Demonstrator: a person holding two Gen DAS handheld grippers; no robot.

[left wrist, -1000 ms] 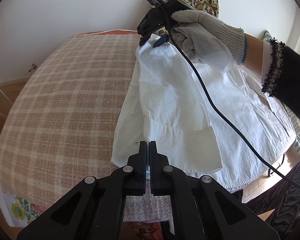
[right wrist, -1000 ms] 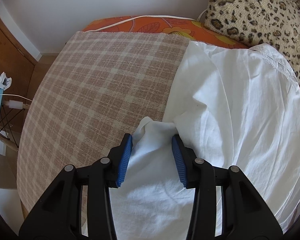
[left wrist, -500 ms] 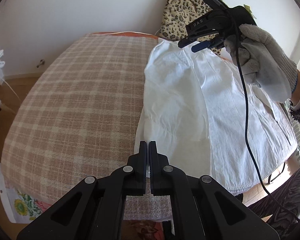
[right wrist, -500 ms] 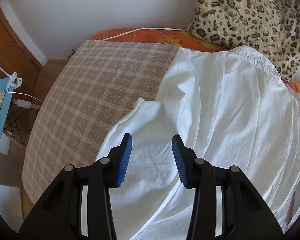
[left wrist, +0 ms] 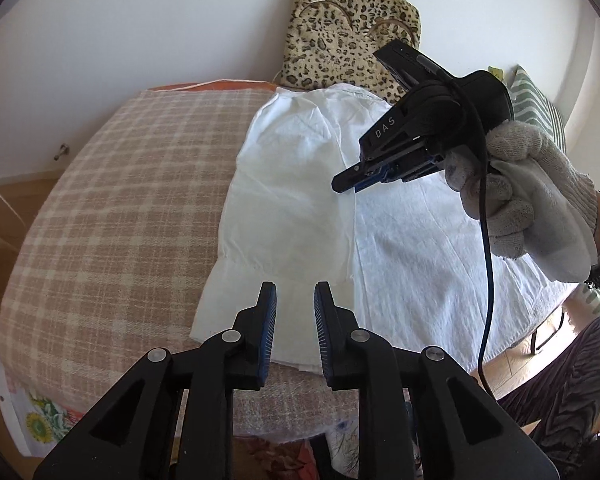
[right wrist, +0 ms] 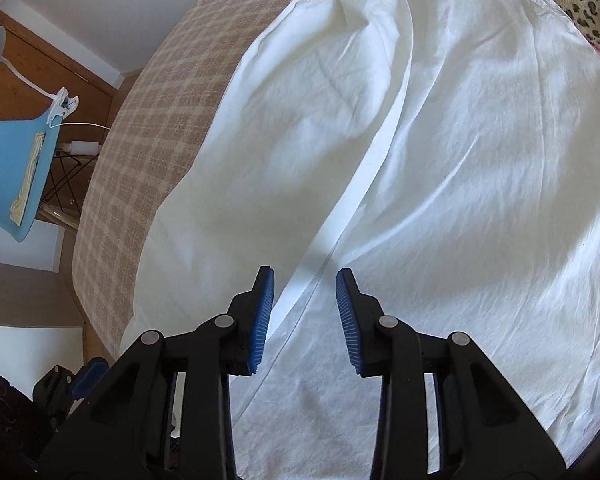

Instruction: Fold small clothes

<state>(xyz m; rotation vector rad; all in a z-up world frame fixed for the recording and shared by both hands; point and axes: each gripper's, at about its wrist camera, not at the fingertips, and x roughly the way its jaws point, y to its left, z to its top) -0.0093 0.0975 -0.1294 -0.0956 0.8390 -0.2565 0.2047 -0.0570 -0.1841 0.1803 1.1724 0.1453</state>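
To leave the folded sleeve (left wrist: 288, 200) resting on the white shirt (left wrist: 420, 248), your left tongs (left wrist: 295, 320) are opening at six o'clock, right tongs (right wrist: 305, 312) closing empty.

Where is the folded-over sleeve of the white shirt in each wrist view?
Left wrist: the sleeve lies at centre, along the shirt's left edge, just beyond the fingers.
Right wrist: the sleeve fills the upper middle, left of the long fold line.
Shared landmark: the plaid blanket borders it on the left.
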